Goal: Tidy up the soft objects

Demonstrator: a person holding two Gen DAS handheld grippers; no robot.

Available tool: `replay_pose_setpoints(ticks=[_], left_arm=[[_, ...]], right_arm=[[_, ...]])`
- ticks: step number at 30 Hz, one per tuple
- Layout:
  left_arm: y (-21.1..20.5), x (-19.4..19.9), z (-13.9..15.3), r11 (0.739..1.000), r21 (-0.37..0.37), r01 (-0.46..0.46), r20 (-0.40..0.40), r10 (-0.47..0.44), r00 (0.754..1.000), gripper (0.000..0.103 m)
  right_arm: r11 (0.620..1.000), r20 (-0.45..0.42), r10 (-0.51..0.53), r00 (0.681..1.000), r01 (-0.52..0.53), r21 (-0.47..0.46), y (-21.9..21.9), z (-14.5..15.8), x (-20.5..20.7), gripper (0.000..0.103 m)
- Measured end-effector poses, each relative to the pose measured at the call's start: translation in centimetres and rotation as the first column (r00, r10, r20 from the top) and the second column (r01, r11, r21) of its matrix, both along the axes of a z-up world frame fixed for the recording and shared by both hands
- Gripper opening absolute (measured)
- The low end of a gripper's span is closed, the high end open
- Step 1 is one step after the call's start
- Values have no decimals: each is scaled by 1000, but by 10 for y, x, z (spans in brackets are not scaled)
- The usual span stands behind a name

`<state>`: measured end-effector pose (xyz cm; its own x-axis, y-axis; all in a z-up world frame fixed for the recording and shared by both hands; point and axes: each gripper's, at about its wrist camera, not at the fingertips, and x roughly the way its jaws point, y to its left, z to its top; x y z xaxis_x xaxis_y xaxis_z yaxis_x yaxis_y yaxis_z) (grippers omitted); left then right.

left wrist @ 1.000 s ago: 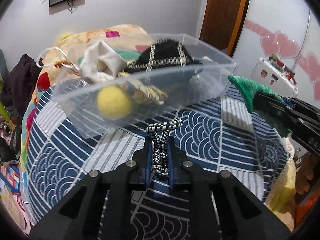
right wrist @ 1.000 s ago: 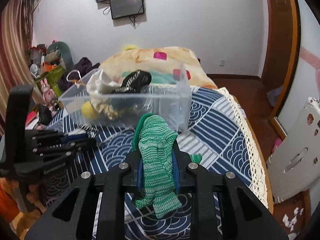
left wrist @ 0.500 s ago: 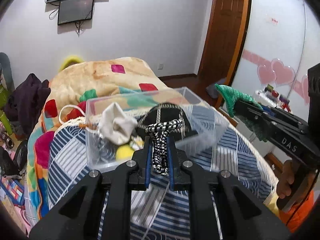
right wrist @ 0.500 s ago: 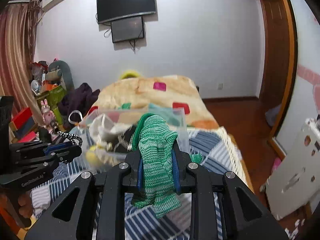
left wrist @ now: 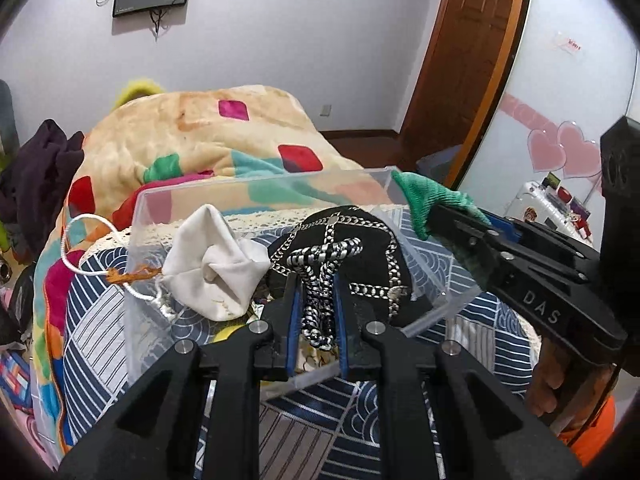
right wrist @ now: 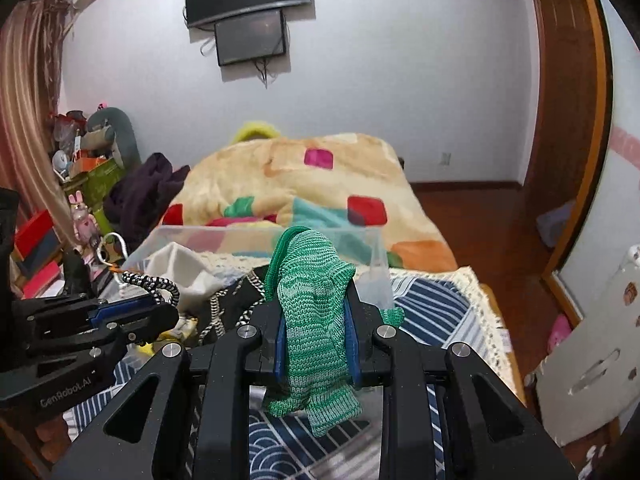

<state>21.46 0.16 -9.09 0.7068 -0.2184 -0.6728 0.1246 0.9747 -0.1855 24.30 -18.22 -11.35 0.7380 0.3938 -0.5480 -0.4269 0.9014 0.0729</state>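
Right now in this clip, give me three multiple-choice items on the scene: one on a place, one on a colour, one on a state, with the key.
1. Where does the white cloth pouch lie?
A. Inside the clear plastic bin
B. On the floor
C. On the patchwork blanket

2. What colour is the knit piece in the right hand-held gripper?
A. Red
B. Green
C. White

3. What is the state of the left hand-held gripper?
A. Open and holding nothing
B. Shut on the black-and-white braided cord
C. Shut on the pouch

Key: 1 A, the pouch sits within the bin's clear walls beside the black chain-trimmed item. 2 B, the right wrist view shows green knit clamped between the blue pads. 3 B, the left wrist view shows the cord pinched between the fingers.
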Motion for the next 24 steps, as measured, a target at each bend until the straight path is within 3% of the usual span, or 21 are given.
replay_pose_setpoints(ticks=[3, 6, 9, 11, 14, 19, 24], left_arm=[[-1, 3, -6, 1000, -18, 8, -21, -8, 1000, 14], [-2, 2, -10, 1000, -13, 5, -25, -6, 1000, 17], [-2, 1, -14, 1000, 6, -13, -26, 13, 1000, 43], [0, -2, -14, 1000, 4, -23, -16, 23, 1000, 52], [3, -7, -11, 999, 8, -32, -2, 32, 999, 53], [10, -25, 5, 999, 5, -49, 53, 49, 997, 53], [13, -58, 36, 998, -4, -63, 169, 63, 984, 53]], right_arm=[[1000, -26, 26, 999, -25, 10, 2, -6, 4, 21], [999, -37, 34, 999, -35, -38, 7, -12, 7, 24], [998, -33, 23, 999, -25, -65, 6, -14, 6, 26], [997, -46, 25, 999, -28, -66, 5, -14, 5, 40], [998, -48, 25, 999, -27, -54, -2, -11, 4, 53], [999, -20, 35, 999, -36, -26, -7, 1, -4, 53], [998, 48, 57, 997, -57, 7, -14, 22, -24, 53]])
